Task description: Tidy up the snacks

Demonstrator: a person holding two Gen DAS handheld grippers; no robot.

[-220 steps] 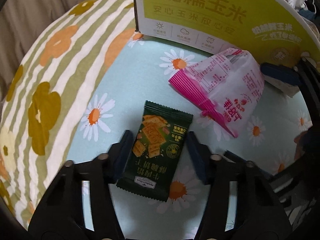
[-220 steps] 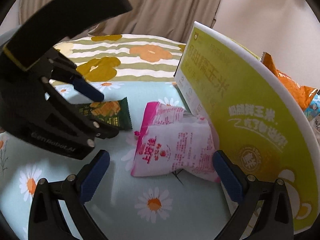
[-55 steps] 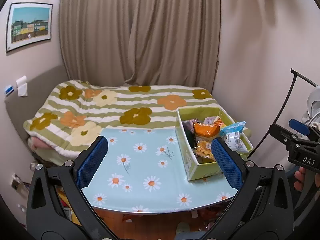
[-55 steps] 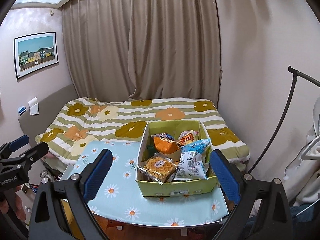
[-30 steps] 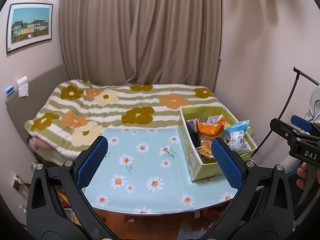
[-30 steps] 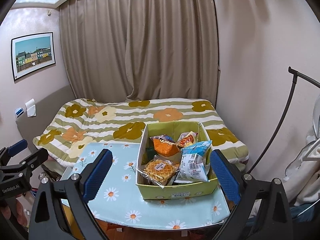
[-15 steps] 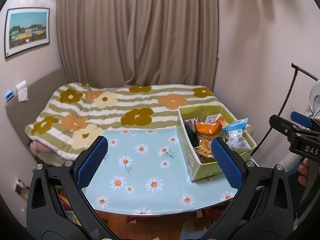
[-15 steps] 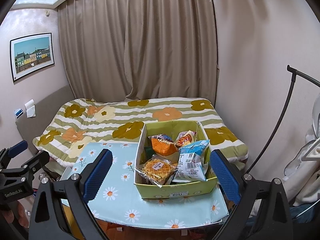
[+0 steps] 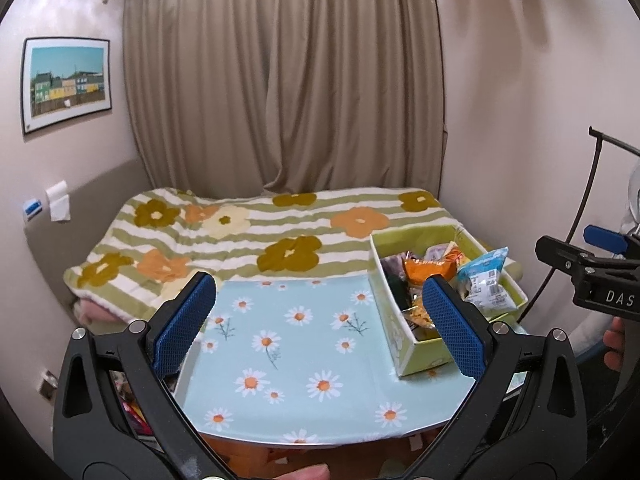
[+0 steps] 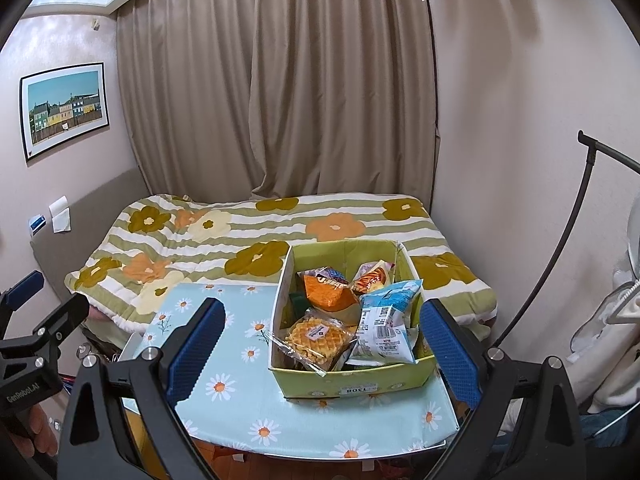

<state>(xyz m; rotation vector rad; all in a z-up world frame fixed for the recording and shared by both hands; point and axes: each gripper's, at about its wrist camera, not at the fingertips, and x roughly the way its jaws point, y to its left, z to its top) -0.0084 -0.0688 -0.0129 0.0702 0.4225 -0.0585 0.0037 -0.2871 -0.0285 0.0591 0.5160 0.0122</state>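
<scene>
The left tool (image 9: 318, 322) hangs above the near edge of the worktop (image 9: 280, 364), its blue pads spread wide with nothing between them. The right tool (image 10: 320, 344) is spread just as wide and also grips nothing; through its gap shows the yellow-green box (image 10: 352, 384), standing on the right part of the worktop. The snacks sit inside the box: an orange bag (image 10: 326, 294), a waffle pack (image 10: 316, 336), a blue-and-white packet (image 10: 386, 320) leaning upright. The worktop wears a pale blue cloth printed with daisies. Behind it lies a bed (image 9: 248, 236) under a striped, flowered quilt, backed by beige curtains (image 10: 328, 92). A framed picture (image 9: 66, 84) hangs on the left wall.
</scene>
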